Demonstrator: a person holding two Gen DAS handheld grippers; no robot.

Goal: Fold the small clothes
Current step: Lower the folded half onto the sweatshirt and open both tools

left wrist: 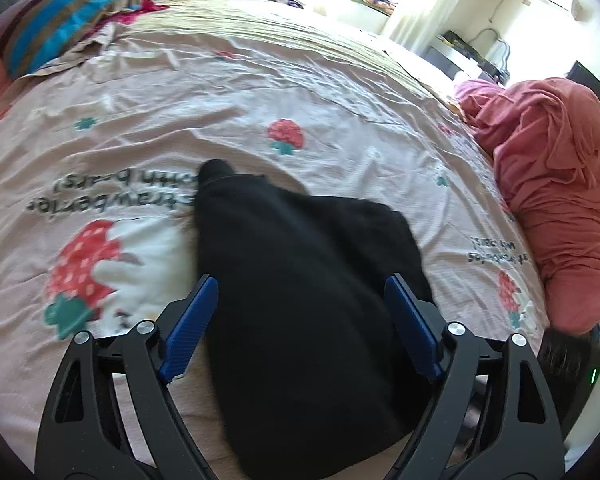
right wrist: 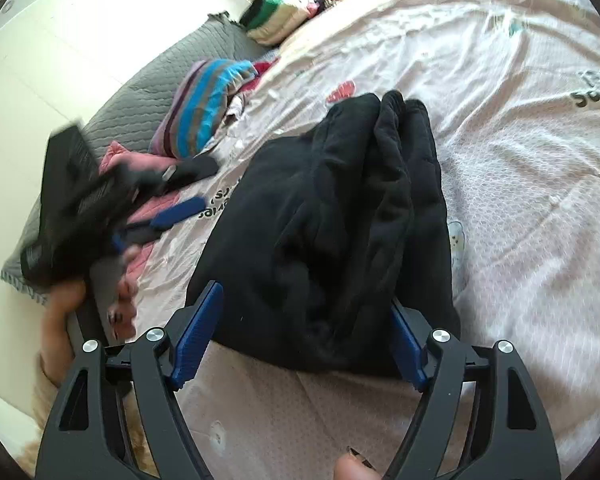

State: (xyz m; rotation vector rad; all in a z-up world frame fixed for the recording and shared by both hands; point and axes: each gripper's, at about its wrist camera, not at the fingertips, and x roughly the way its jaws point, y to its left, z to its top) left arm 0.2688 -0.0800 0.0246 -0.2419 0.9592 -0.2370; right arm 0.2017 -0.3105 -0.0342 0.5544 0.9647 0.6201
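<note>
Lying folded on pink strawberry-print bedsheet [left wrist: 340, 92]: black garment [left wrist: 300, 280], bulky, several layers stacked, one narrow end reaching toward printed lettering. Left gripper [left wrist: 300, 304] spread wide, blue pads [left wrist: 192, 320] either side of garment, grasping nothing. Right gripper [right wrist: 300, 328] likewise released, jaws straddling garment's near edge. Striped pillow [left wrist: 68, 12] near headboard side. Red-pink cloth heap [left wrist: 552, 184] at bed's edge, apart from garment. Stacked folded clothes [right wrist: 276, 20] far off.
</note>
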